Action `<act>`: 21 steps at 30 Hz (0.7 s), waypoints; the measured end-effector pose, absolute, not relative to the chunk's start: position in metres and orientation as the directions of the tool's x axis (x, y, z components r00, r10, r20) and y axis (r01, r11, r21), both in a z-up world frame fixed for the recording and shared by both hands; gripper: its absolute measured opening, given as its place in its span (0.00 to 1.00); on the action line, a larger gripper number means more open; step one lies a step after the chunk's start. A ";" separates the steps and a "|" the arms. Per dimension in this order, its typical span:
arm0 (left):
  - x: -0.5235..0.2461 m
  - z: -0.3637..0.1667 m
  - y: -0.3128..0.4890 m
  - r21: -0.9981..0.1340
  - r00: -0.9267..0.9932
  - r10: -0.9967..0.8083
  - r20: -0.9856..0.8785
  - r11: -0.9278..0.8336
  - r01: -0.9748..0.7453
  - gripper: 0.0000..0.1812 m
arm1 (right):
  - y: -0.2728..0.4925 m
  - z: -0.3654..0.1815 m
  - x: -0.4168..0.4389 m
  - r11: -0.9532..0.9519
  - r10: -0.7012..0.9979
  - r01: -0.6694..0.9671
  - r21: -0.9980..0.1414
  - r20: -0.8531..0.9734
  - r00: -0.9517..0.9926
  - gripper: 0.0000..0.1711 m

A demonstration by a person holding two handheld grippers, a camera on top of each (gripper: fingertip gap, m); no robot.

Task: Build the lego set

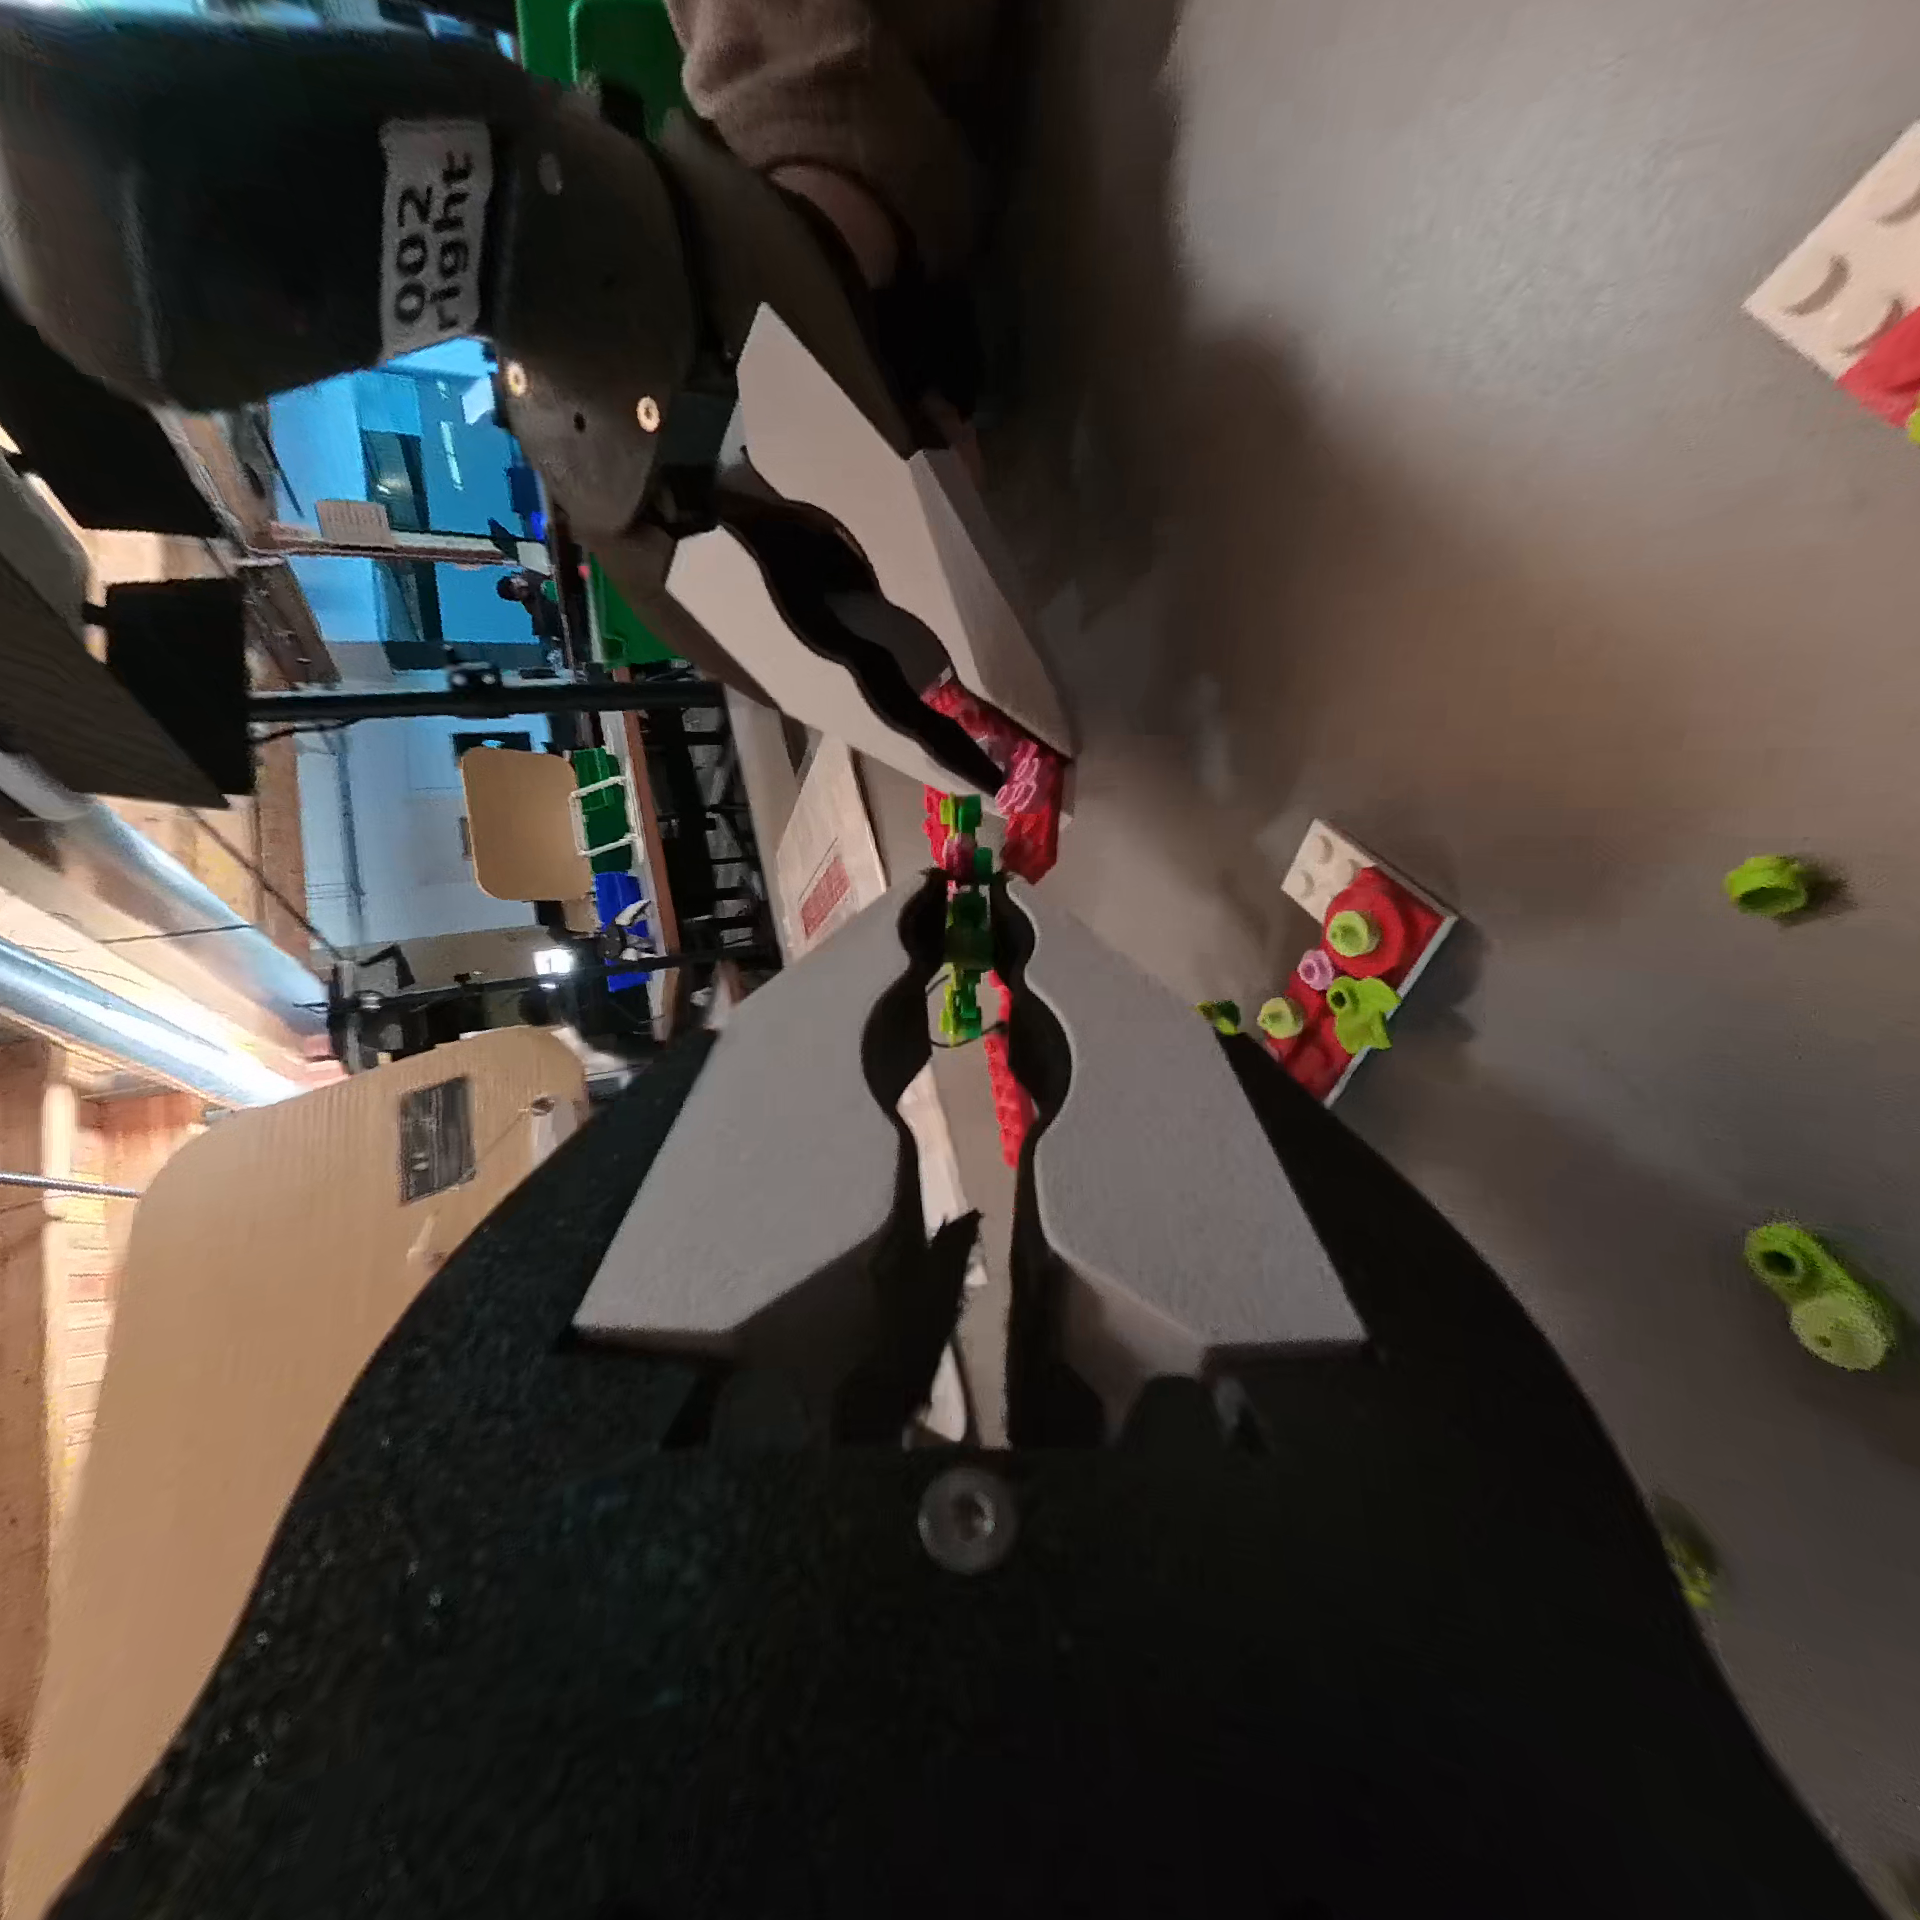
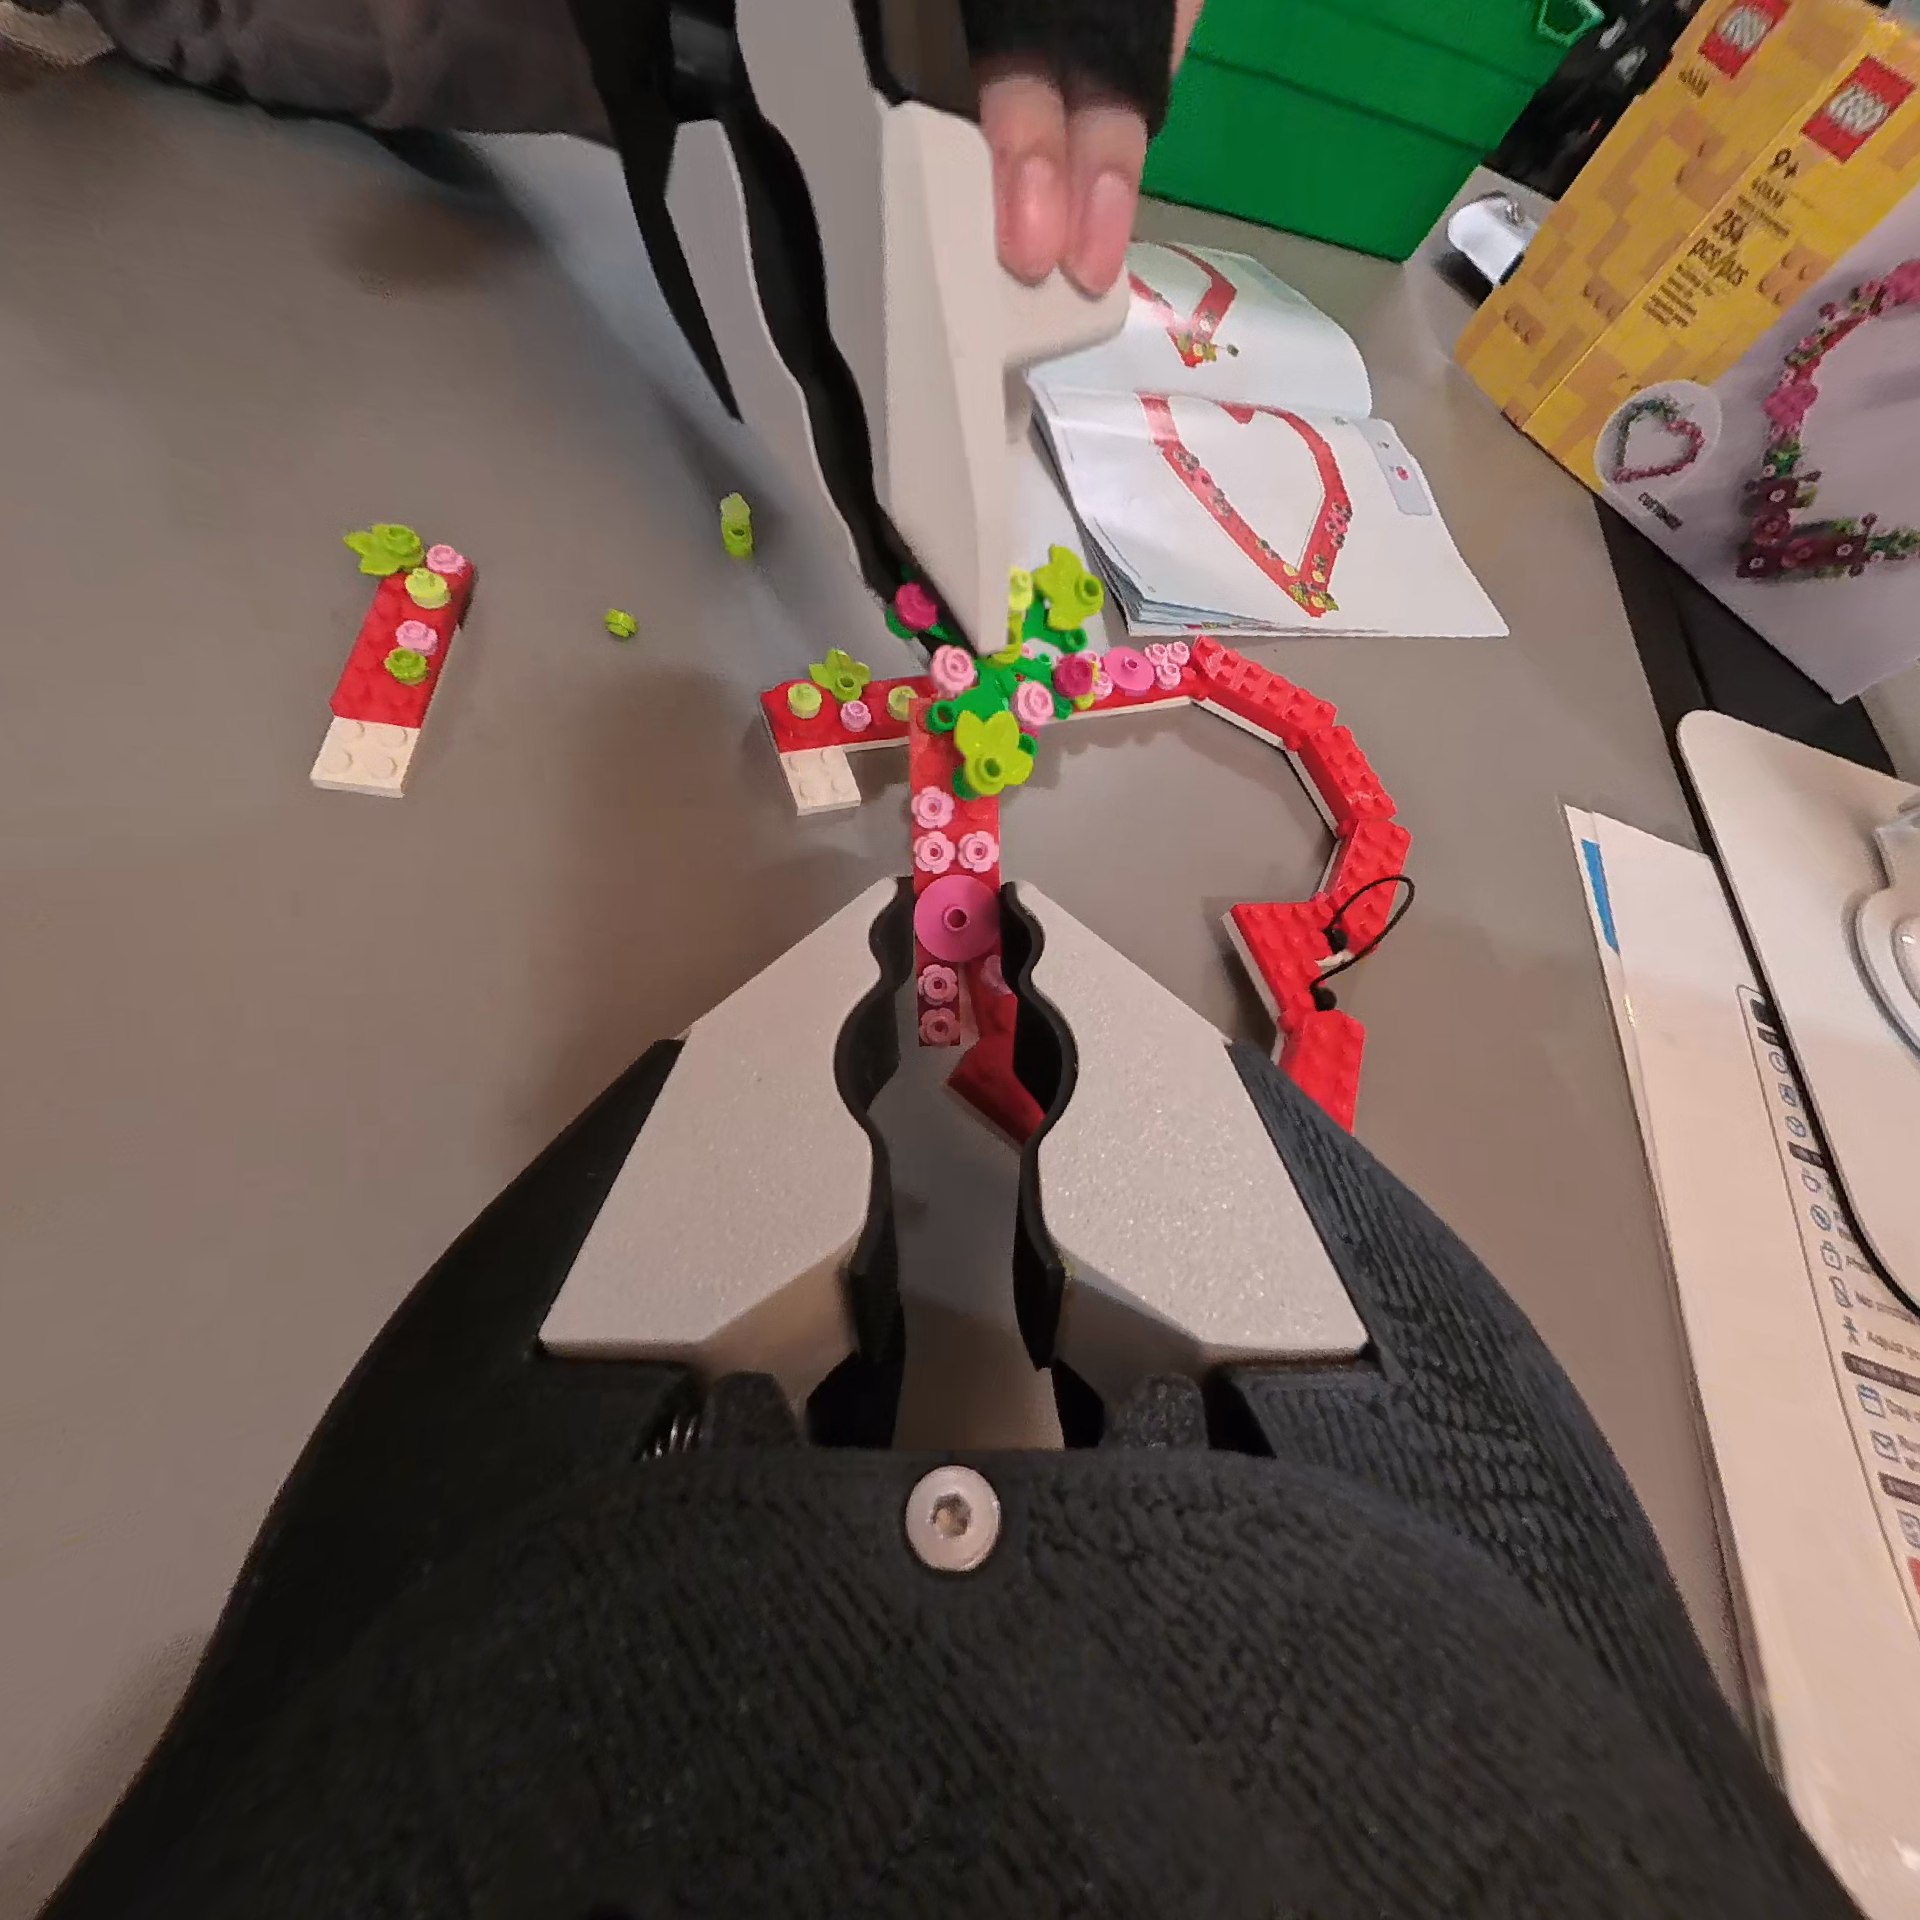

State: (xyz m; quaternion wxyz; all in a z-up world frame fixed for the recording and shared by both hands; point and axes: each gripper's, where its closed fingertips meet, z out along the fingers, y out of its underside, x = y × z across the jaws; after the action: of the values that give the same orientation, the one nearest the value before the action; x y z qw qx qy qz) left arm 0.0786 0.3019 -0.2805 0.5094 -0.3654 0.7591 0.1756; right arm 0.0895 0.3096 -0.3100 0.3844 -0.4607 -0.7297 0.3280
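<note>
A red heart-shaped Lego frame (image 2: 1340,769) with pink flowers and lime leaves lies on the grey table. My right gripper (image 2: 951,904) is shut on its red straight strip (image 2: 940,831), next to a large pink round stud. My left gripper (image 2: 982,634) comes down from above onto the flower cluster where the strips meet. In the left wrist view my left gripper (image 1: 966,883) is shut on a green stem piece (image 1: 966,940), and my right gripper (image 1: 1023,764) clamps the red strip just beyond it.
A separate red and white section with flowers (image 2: 390,665) lies to the left and shows in the left wrist view (image 1: 1351,966). Loose lime pieces (image 2: 735,523) lie near it. An open instruction booklet (image 2: 1268,488), a yellow box (image 2: 1662,260), a green bin (image 2: 1340,114) and a paper sheet (image 2: 1714,1143) are on the right.
</note>
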 end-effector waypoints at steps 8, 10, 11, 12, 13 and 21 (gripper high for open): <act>0.086 -0.282 0.298 -0.027 -0.246 -0.284 -0.927 0.703 -0.710 0.03 | 0.307 -0.315 0.097 0.316 0.936 0.546 -0.776 0.162 -0.312 0.09; 0.085 -0.286 0.298 -0.021 -0.252 -0.281 -0.926 0.704 -0.709 0.03 | 0.307 -0.315 0.099 0.306 0.937 0.551 -0.777 0.143 -0.319 0.09; 0.084 -0.287 0.299 -0.025 -0.249 -0.286 -0.925 0.702 -0.712 0.03 | 0.306 -0.316 0.099 0.298 0.938 0.551 -0.779 0.132 -0.321 0.09; 0.083 -0.289 0.300 -0.025 -0.249 -0.284 -0.926 0.704 -0.710 0.03 | 0.306 -0.316 0.100 0.292 0.938 0.551 -0.781 0.122 -0.325 0.09; 0.083 -0.291 0.300 -0.024 -0.249 -0.283 -0.926 0.705 -0.709 0.03 | 0.306 -0.317 0.100 0.289 0.938 0.555 -0.780 0.116 -0.325 0.09; 0.077 -0.282 0.305 -0.053 -0.159 -0.234 -0.959 0.700 -0.712 0.03 | 0.310 -0.320 0.103 0.255 0.950 0.593 -0.764 0.084 -0.301 0.09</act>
State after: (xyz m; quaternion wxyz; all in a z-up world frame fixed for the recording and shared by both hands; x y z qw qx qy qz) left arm 0.0775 0.3045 -0.2819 0.5618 -0.3237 0.7310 0.2125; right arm 0.1026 0.3096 -0.3201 0.2803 -0.5206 -0.7410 0.3183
